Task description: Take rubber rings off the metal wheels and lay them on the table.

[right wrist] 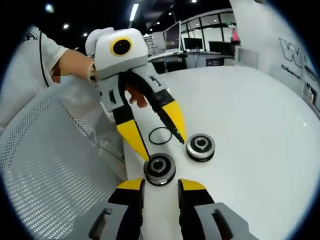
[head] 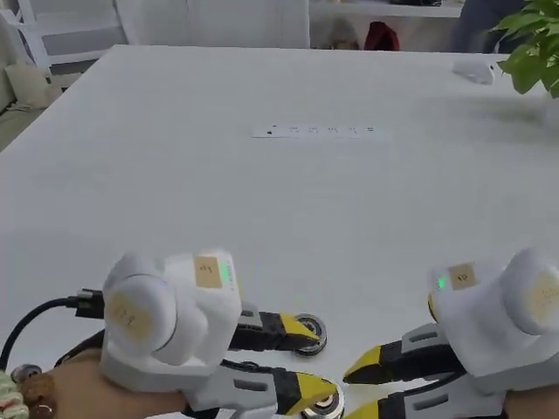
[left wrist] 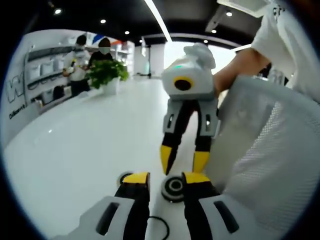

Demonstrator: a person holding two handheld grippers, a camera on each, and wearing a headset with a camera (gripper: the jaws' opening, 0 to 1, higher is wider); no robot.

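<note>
Left gripper (head: 306, 360): your jaws stand apart and grip nothing, tips near both wheels by the tabletop's near edge.
Right gripper (head: 354, 393): your jaws are also apart and hold nothing, facing the left gripper.
First metal wheel (right wrist: 160, 169): just ahead of your right jaws.
Second metal wheel (right wrist: 201, 147): near the first, not touching.
Rubber ring (right wrist: 160, 136): flat on the tabletop (head: 279, 192), between your left jaws.

Camera check: three views, one near table edge.
My head view looks forward and down across the white table (head: 332, 218). Both gripper views sit low and close, facing each other, and share a metal wheel (right wrist: 160, 169) between them.
</note>
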